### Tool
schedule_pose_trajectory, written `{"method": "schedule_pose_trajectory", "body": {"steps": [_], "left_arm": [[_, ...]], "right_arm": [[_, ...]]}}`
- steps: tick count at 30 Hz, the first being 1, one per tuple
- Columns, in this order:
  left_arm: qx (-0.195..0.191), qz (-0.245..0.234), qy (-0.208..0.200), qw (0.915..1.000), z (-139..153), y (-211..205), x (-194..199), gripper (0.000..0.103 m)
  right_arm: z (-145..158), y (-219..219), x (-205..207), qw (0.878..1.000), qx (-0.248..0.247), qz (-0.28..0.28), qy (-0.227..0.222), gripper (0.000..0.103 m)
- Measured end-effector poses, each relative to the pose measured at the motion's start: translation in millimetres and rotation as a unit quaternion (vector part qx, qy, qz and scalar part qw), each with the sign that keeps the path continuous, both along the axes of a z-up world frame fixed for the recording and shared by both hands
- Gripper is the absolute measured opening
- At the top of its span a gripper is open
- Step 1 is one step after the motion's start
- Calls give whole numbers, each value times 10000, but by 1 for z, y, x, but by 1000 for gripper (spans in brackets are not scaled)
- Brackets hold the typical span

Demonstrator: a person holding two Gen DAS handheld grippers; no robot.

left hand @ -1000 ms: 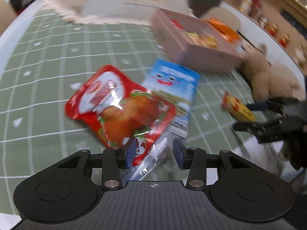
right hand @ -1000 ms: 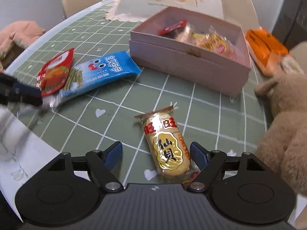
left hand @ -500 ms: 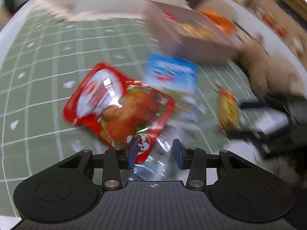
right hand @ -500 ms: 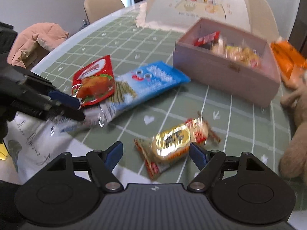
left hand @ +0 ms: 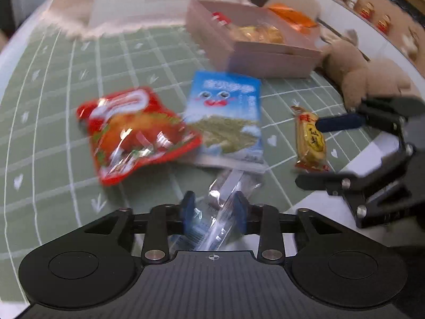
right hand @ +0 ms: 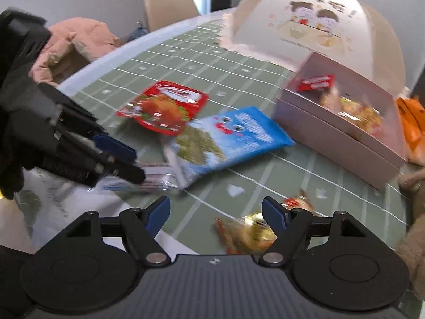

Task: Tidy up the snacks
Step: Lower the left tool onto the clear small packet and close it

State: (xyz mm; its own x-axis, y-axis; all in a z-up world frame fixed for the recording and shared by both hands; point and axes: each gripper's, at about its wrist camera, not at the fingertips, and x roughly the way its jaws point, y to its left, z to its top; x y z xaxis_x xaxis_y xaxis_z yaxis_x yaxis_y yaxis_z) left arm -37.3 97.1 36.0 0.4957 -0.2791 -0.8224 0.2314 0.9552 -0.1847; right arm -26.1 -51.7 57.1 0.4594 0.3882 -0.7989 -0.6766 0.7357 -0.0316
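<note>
Left gripper [left hand: 212, 210] jaws narrowed around clear wrapper [left hand: 225, 194], contact unclear. Right gripper [right hand: 215, 212] wide open, empty; gold cracker pack [right hand: 248, 232] between its jaws, nearer the right finger, long axis crosswise. Pink box [right hand: 342, 133] ahead-right.

The left gripper [left hand: 213, 212] sits low near the counter [left hand: 53, 143] edge, its blue fingers narrowly parted. The right gripper [right hand: 215, 211] is spread wide, fingers level and pointing forward, close beside the left one.
</note>
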Motion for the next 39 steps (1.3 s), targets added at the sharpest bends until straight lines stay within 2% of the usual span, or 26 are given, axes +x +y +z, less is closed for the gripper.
{"method": "schedule_pose_trajectory", "body": {"steps": [3, 6, 8, 14, 17, 20, 25, 29, 32, 34, 36, 39], "left_arm": [[72, -280, 108, 9995, -2, -20, 3, 44], [415, -405, 44, 9983, -4, -46, 4, 47], [491, -229, 22, 9985, -4, -55, 5, 47], [305, 624, 69, 9976, -4, -44, 17, 45], [255, 986, 126, 9947, -3, -33, 17, 45], [196, 1100, 231, 9935, -2, -34, 18, 45], [119, 1153, 349, 9926, -2, -40, 18, 45], [40, 1067, 427, 9934, -2, -42, 16, 45], [-456, 889, 639, 9929, -2, -37, 9, 43], [-557, 859, 607, 9929, -1, -32, 2, 42], [-472, 986, 501, 9927, 2, -25, -5, 42], [-796, 1251, 461, 9879, 8, -5, -9, 42]], "right_arm": [[2, -15, 6, 9996, -68, -262, -16, 78], [0, -30, 10, 9987, -129, -495, -10, 78], [-3, -39, 12, 9977, -180, -649, 11, 78], [-9, -53, 17, 9949, -294, -955, 96, 78], [-8, -60, 20, 9941, -87, -1049, 253, 78], [-9, -61, 32, 9901, 274, -1231, 621, 78], [-18, -55, 61, 9723, 802, -1773, 1295, 78], [-23, -41, 66, 9758, 562, -1764, 1162, 78], [-17, -34, 64, 9817, 427, -1612, 916, 78], [-10, -31, 63, 9848, 438, -1514, 723, 78], [-3, -30, 62, 9872, 529, -1386, 589, 78], [4, -22, 63, 9894, 654, -1173, 544, 78]]}}
